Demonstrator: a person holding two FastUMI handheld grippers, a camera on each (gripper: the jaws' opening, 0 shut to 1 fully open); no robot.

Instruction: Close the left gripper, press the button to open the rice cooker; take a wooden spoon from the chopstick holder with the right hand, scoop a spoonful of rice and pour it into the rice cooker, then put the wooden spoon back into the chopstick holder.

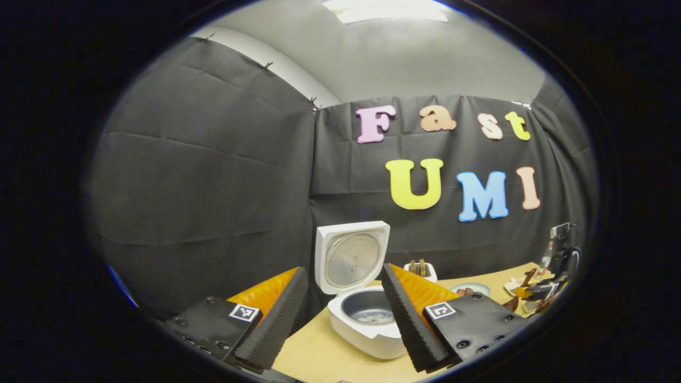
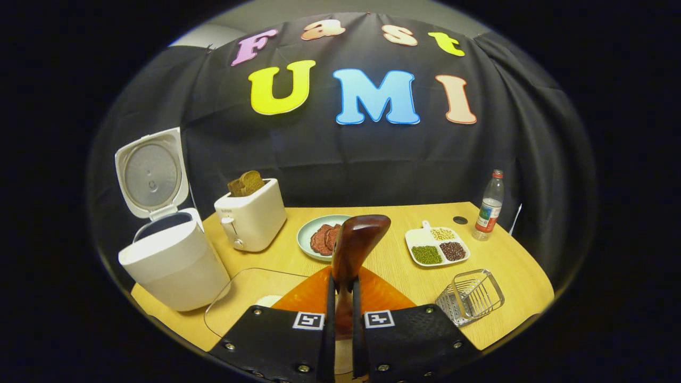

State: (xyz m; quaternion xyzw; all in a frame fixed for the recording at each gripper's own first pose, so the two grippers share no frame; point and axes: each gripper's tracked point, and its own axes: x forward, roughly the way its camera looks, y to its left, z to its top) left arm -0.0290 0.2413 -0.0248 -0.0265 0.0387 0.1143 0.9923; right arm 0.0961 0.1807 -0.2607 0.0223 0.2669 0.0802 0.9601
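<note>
Rice cooker [image 2: 173,266] at the left of the right gripper view, lid [image 2: 150,173] swung upright and open; in the left gripper view the same cooker [image 1: 367,330] low in the centre, grains of rice visible at the bottom of its inner pot [image 1: 368,308]. Wooden spoon [image 2: 355,247] in the lower centre of the right gripper view, bowl pointing up and away, handle clamped between the two fingers of the right gripper [image 2: 340,324] — jaws nearly together on it. Chopstick holder [image 2: 471,295], a wire basket, at the lower right, lying tilted on the light wooden bench [image 2: 511,266]. Just right of the cooker a white toaster [image 2: 251,215] with dark bread slices in its slots; beyond the spoon a pale plate [image 2: 308,234] carrying dark round slices; further right a white divided dish [image 2: 437,246] of beans; a water bottle [image 2: 490,205] near the far right edge. Glass board [image 2: 250,290] flat on the bench beside the cooker. Black cloth wall behind everything, grey ceiling above. Left gripper [image 1: 340,314] at the bottom of its own view — fingers well apart, holding nothing.
</note>
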